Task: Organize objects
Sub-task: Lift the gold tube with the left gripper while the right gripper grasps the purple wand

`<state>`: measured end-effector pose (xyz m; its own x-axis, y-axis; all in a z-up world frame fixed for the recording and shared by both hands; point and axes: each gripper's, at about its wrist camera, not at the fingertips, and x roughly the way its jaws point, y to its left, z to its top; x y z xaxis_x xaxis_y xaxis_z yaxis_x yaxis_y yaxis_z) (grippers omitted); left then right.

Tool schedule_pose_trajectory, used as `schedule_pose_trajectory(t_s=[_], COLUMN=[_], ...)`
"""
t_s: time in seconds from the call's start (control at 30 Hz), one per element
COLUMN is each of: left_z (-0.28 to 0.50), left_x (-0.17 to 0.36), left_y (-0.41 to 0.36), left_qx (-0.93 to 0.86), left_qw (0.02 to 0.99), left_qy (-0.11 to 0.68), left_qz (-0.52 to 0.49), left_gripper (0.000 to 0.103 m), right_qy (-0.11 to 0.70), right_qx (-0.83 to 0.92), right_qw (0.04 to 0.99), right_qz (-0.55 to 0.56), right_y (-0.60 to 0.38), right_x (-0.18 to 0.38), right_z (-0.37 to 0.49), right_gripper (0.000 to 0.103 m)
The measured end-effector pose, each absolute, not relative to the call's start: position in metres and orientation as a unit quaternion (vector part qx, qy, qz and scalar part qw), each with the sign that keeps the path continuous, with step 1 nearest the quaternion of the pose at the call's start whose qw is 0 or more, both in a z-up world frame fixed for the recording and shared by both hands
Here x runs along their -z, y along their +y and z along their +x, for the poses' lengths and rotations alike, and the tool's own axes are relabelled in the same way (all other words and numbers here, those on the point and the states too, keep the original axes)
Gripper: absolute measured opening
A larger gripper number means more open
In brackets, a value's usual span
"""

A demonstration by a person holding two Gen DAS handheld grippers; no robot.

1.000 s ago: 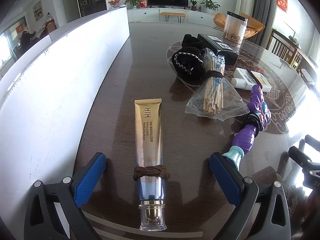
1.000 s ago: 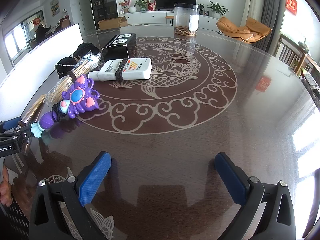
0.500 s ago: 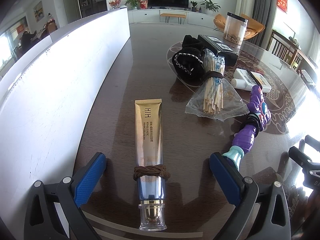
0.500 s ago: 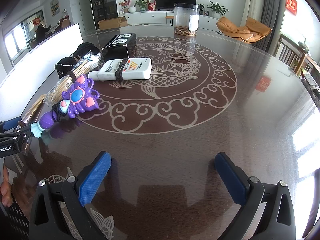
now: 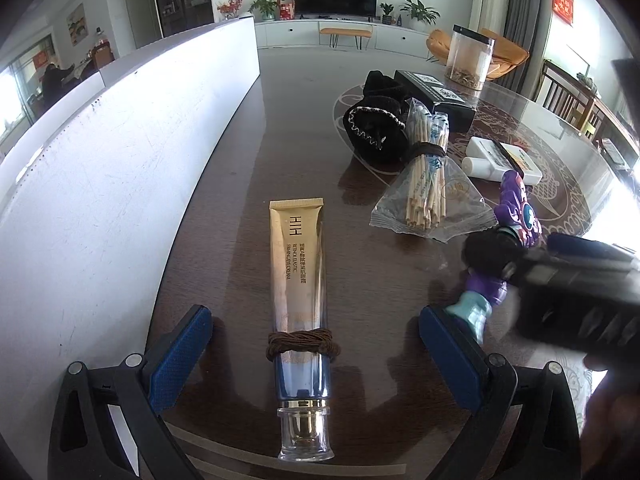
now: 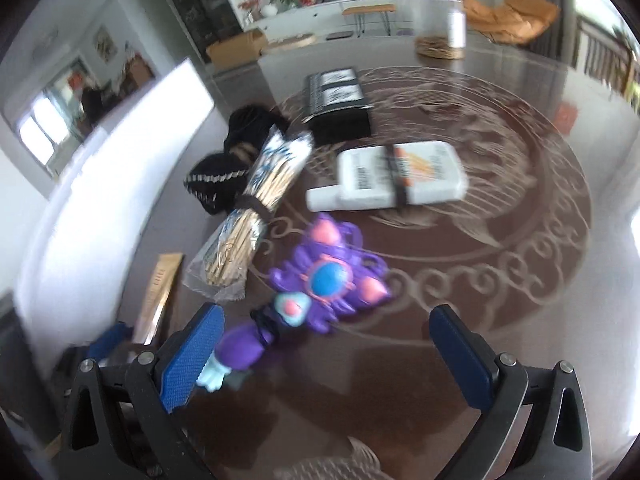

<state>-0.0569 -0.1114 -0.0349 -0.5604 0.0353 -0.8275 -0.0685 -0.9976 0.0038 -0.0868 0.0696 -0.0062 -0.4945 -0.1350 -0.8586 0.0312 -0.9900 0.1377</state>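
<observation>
Two grippers are working this table [image 5: 240, 152], and both are standing with their jaws wide apart, holding nothing. The left gripper [image 5: 316, 344] is straddling the gold tube [image 5: 298, 272], which is lying flat on the dark wood, cap end nearest the camera, a brown hair tie [image 5: 302, 345] wrapped round its lower part. The right gripper [image 6: 326, 354] is hovering at the purple toy wand [image 6: 320, 280], and that view is blurring, so the hand looks to be in motion. The wand's pale handle tip is sitting right against the left-side blue pad [image 6: 188, 364]; whether they are touching cannot be told.

Here is the danger: the wand is lying off-centre between the jaws, so a close from here is likely to knock the handle sideways rather than pinch it. The wand is also lying just beside the bag of sticks [image 6: 244, 224], and a sliding toy could be shoving into it. In the left view, the right gripper's dark body is crowding the left gripper's right pad [image 5: 448, 356], so the two tools are risking a clash.
</observation>
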Motion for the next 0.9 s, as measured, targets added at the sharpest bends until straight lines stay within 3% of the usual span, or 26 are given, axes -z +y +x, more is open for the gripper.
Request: schedule_pose_trajectory(t_s=[0.13,0.33,0.43,0.47,0.5,0.57,0.63,0.7,0.9], left_z=[-0.055,-0.063,-0.061,-0.061,-0.061,-0.061,-0.053,-0.038,-0.003], left_x=[0.034,0.033,0.027,0.024,0.023,0.022,0.021,0.017,-0.015], left_y=[-0.110,-0.108,-0.111,-0.111,-0.111,-0.114,-0.117,-0.119,-0.120], left_qx=[-0.872,-0.854,-0.867,-0.871,-0.871,-0.871,-0.875,-0.880,-0.900], left_qw=[0.066,0.077,0.062,0.062,0.061,0.066,0.067,0.077,0.095], left_qy=[0.037,0.048,0.037,0.039,0.041,0.033,0.023,-0.005,-0.044], left_qz=[-0.483,-0.512,-0.492,-0.487,-0.485,-0.486,-0.479,-0.468,-0.424], left_gripper=[0.103,0.103,0.067,0.040,0.028,0.027,0.027,0.027,0.027], right_qy=[0.011,0.006,0.011,0.020,0.029,0.051,0.083,0.071,-0.071], right_qx=[0.863,0.842,0.837,0.836,0.835,0.828,0.831,0.827,0.829], right_qw=[0.058,0.075,0.106,0.116,0.122,0.138,0.135,0.138,0.168], right_qz=[0.501,0.534,0.537,0.536,0.536,0.541,0.534,0.540,0.529], right_y=[0.073,0.129,0.125,0.119,0.114,0.104,0.095,0.100,0.149], right_x=[0.008,0.001,-0.009,-0.011,-0.011,-0.005,0.000,0.003,-0.006], right_z=[-0.069,-0.050,-0.055,-0.058,-0.060,-0.061,-0.059,-0.056,-0.035], right_gripper=[0.100,0.100,0.100,0.100,0.100,0.082,0.025,0.022,0.021])
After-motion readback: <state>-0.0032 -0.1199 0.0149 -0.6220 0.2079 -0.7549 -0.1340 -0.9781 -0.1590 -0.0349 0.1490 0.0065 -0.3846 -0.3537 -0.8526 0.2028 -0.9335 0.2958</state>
